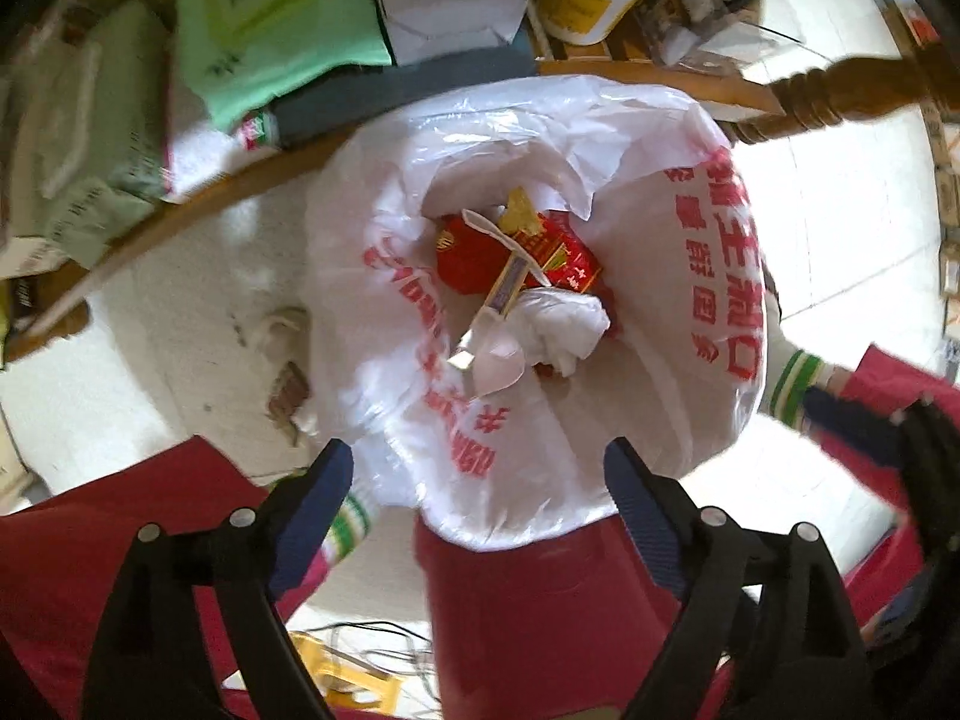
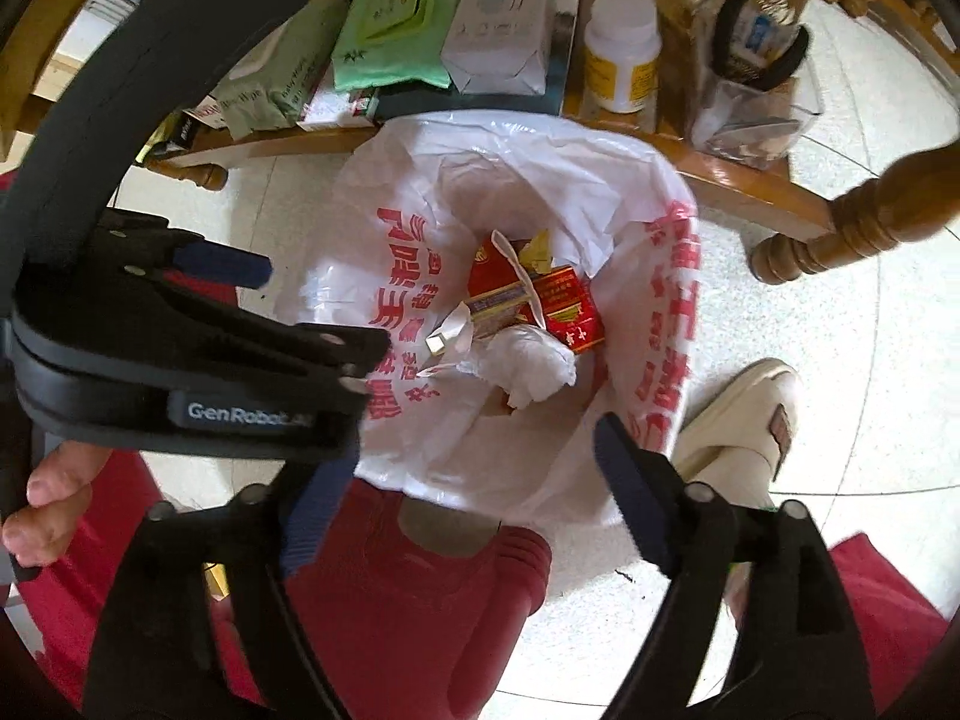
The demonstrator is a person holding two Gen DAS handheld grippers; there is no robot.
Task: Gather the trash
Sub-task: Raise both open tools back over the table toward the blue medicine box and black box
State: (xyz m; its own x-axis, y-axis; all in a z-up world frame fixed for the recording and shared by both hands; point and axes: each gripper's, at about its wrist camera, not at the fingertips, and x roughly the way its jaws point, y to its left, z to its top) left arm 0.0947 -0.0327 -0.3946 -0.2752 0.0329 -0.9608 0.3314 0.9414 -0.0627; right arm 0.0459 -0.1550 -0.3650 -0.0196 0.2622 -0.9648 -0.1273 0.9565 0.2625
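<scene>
Over the bin, both my tongs stood wide and empty: my left gripper (image 1: 477,468) and my right gripper (image 2: 465,468) hung above the near rim of the white plastic bag with red printed characters (image 1: 678,276) that lined the red plastic waste bin (image 1: 528,612). The trash lay well below and ahead of the fingertips, in the bag's hollow: a red cardboard cigarette box (image 1: 558,258), a crumpled white tissue (image 1: 564,327) just beside it, and a torn strip of wrapper (image 1: 498,306) across both. The risk, as I judged it, was the loose liner. Its near edge sagged over the rim close to my pads, and a careless closing could snag it, dragging the bag and spilling the lot onto the pale tiled floor (image 1: 198,324).
</scene>
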